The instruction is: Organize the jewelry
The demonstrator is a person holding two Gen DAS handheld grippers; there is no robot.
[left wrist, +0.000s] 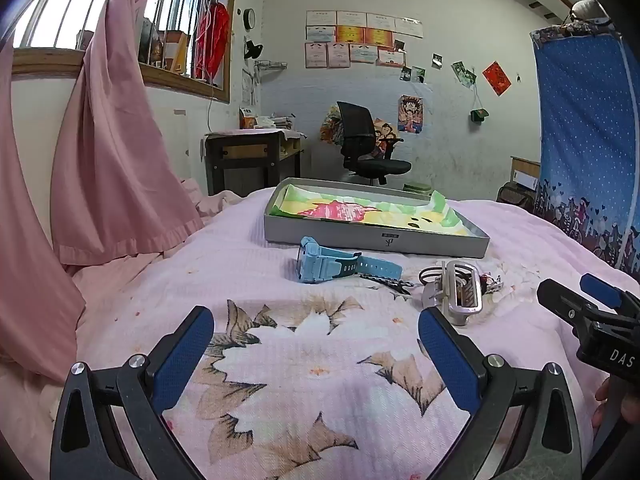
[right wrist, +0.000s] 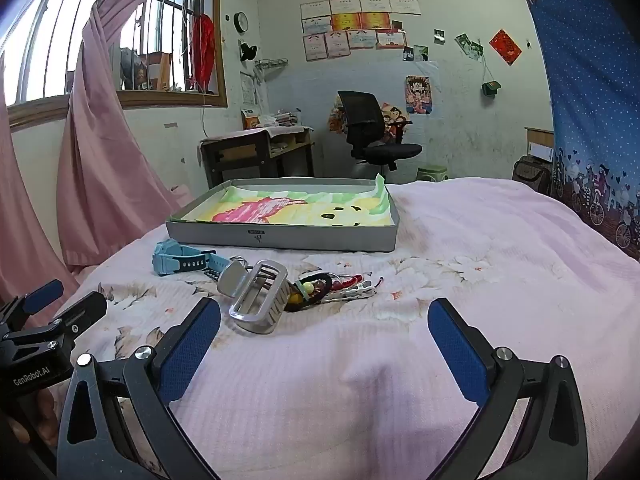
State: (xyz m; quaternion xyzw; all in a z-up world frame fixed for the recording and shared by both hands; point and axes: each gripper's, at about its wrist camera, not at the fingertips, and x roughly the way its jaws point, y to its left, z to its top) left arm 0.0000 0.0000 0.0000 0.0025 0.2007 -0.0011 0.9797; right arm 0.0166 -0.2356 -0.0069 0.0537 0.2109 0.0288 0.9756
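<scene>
Jewelry lies loose on the bed [right wrist: 460, 240], just in front of the grey tray [right wrist: 280, 238]: blue watch [right wrist: 182, 261], silver buckle [right wrist: 259, 296], beaded bracelets [right wrist: 340, 282]. Left gripper [left wrist: 316, 344] and right gripper [right wrist: 324, 336] both have their fingers wide apart and hold nothing. Start with the watch, which sits apart from the tangle. Approach low, straddle the strap, close firmly, then lift clear of the tray wall before you release inside.
</scene>
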